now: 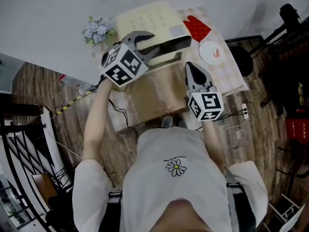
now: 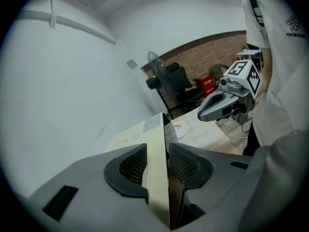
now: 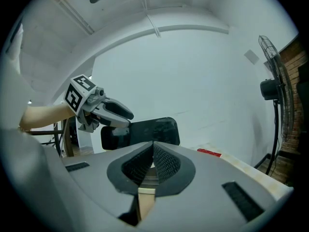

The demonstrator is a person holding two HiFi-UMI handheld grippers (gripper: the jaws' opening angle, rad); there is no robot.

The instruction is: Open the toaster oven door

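The door (image 1: pixel 171 43) is the dark glass panel on the front of the oven (image 1: pixel 145 19), and I judge it tipped partway out from the oven's face. The oven sits at the back of the table (image 1: pixel 231 76), close to the wall (image 1: pixel 48 13). My left gripper (image 1: pixel 153 42) is closed on the door at the oven's left end. One pad lies on the cream frame and the other on the glass. My right gripper (image 1: pixel 190 69) is shut on nothing and hangs in front of the oven, toward its right.

My hold is at one end only, near the door's edge. A pull from there could twist the door, or the pads could slide off the smooth glass and let it drop or snap back. If I pull straight toward me instead of following the hinge's arc, the oven may slide forward, since nothing braces it. The door coming down could also meet my right gripper.

In front of the oven the table is bare cloth, so the door has room to fall there. A plate (image 1: pixel 212 52) lies just right of the oven and flowers (image 1: pixel 99 30) stand at its left. The wall leaves no room behind it.
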